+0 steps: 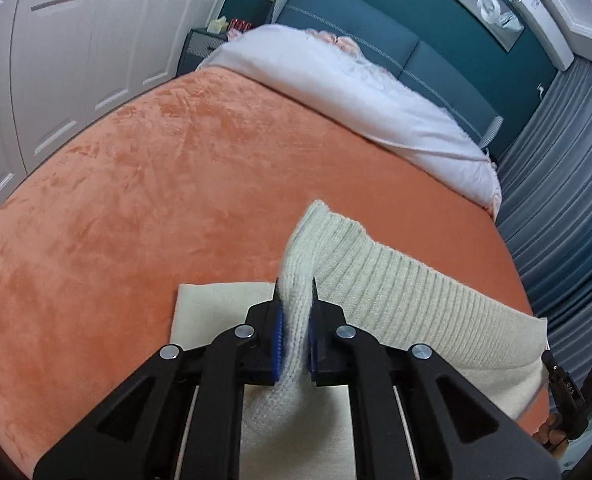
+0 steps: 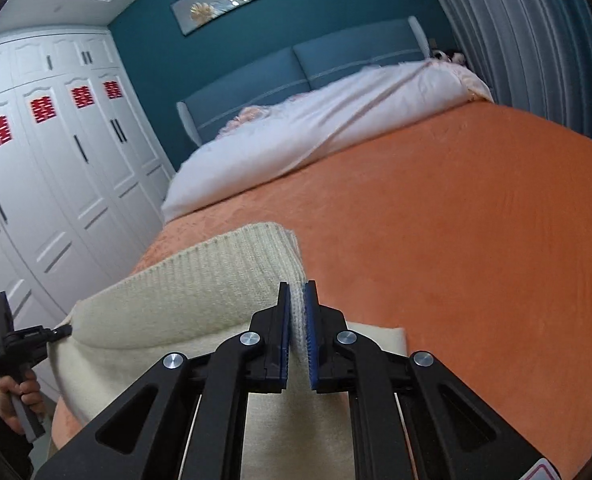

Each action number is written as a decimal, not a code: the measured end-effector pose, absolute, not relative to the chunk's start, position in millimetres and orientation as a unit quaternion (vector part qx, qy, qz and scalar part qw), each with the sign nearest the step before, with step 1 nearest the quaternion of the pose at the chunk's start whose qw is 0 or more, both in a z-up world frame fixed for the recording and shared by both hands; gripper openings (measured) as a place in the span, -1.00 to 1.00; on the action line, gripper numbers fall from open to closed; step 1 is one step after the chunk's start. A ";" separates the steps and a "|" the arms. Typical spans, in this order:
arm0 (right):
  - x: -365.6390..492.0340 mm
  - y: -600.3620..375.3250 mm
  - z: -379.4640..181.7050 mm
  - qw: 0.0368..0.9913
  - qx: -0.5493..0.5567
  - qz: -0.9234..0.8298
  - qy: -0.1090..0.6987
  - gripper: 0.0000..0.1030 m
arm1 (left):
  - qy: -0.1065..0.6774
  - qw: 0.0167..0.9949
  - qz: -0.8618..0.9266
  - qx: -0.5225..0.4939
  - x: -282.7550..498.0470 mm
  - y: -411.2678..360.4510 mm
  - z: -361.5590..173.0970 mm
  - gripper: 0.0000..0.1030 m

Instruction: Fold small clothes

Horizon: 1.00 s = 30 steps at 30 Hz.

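Note:
A cream ribbed knit garment (image 1: pixel 396 280) lies at the near edge of the orange bedspread (image 1: pixel 155 184). My left gripper (image 1: pixel 294 292) is shut on a bunched edge of it and holds it lifted above a flat layer of the garment. In the right wrist view my right gripper (image 2: pixel 294 292) is shut on the opposite edge of the same garment (image 2: pixel 199 280), which sags between the two. The right gripper also shows at the left view's far right (image 1: pixel 568 388); the left gripper shows at the right view's left (image 2: pixel 55 330).
A white duvet (image 1: pixel 356 92) lies folded back at the blue headboard (image 1: pixel 376 28). White wardrobe doors (image 2: pixel 55 184) stand along one side of the bed, grey curtains (image 1: pixel 568 184) along the other. A hand (image 2: pixel 15 396) holds the left gripper's handle.

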State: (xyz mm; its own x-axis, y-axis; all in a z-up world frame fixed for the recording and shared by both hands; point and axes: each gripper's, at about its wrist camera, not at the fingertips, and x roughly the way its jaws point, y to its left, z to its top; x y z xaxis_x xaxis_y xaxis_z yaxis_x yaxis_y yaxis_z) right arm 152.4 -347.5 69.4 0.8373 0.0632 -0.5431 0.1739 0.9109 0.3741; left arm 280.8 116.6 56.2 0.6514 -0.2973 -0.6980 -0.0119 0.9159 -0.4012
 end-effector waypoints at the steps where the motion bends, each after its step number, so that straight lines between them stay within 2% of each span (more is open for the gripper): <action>1: 168.6 -350.5 48.9 0.927 0.211 -0.040 0.308 -0.87 | 0.424 0.886 -0.065 -0.177 294.4 110.7 40.7 -0.83; 4: 210.4 -344.3 -24.5 0.889 0.187 -0.076 0.412 -0.85 | 0.486 0.865 -0.022 -0.120 320.7 85.1 -20.0 -0.82; 6: 214.2 -333.3 -40.5 0.879 0.172 -0.087 0.436 -0.79 | 0.501 0.858 0.002 -0.115 318.5 82.0 -37.8 -0.71; 8: 196.4 -327.3 -23.1 0.895 0.175 -0.089 0.400 -0.69 | 0.472 0.867 -0.009 -0.158 299.8 92.5 -23.9 -0.45; 9: 182.7 -325.9 -11.9 0.901 0.180 -0.080 0.386 -0.64 | 0.466 0.868 -0.018 -0.173 288.8 99.2 -15.6 -0.18; 10: 167.4 -326.3 -2.8 0.905 0.186 -0.076 0.375 -0.38 | 0.458 0.870 -0.023 -0.184 274.4 106.8 -6.3 -0.06; 11: 148.5 -326.7 5.0 0.909 0.189 -0.079 0.362 -0.01 | 0.446 0.873 -0.023 -0.196 255.3 116.7 2.7 0.21; 12: 124.9 -325.7 10.0 0.913 0.190 -0.086 0.351 0.12 | 0.438 0.875 -0.021 -0.205 236.6 124.9 9.0 0.38; 13: 107.4 -327.4 11.0 0.913 0.192 -0.091 0.349 0.22 | 0.435 0.874 -0.021 -0.215 215.5 133.0 11.2 0.49; 15: 68.3 -326.7 2.4 0.901 0.210 -0.102 0.365 0.26 | 0.437 0.863 -0.007 -0.253 171.6 151.2 5.6 0.71; 20: 12.7 -318.4 -44.4 0.860 0.290 -0.097 0.408 0.29 | 0.461 0.813 0.039 -0.354 105.7 170.6 -38.9 0.72; 25: 47.1 -312.8 -56.3 0.853 0.338 -0.053 0.394 0.35 | 0.447 0.798 0.030 -0.402 128.7 160.4 -49.7 0.78; 27: 67.1 -319.9 -61.9 0.837 0.377 -0.063 0.392 0.41 | 0.461 0.785 0.035 -0.412 145.2 155.6 -53.4 0.71; 28: 72.4 -324.9 -62.4 0.832 0.395 -0.068 0.385 0.35 | 0.463 0.782 0.025 -0.417 152.7 153.7 -52.8 0.12; 29: 74.0 -325.8 -60.7 0.831 0.404 -0.077 0.375 -0.29 | 0.475 0.777 0.010 -0.413 161.0 150.9 -51.1 -0.21; 30: 77.2 -328.9 -58.3 0.827 0.410 -0.081 0.375 -0.79 | 0.489 0.772 0.003 -0.406 165.3 149.6 -47.8 -0.68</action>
State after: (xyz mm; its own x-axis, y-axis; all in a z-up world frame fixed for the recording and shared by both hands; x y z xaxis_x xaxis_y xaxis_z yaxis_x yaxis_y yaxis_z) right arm 77.2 -328.9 -58.3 0.7052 0.1744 -0.6872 0.4412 0.6508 0.6179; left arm 165.3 149.6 -47.8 0.5217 -0.3924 -0.7575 -0.4025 0.6697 -0.6241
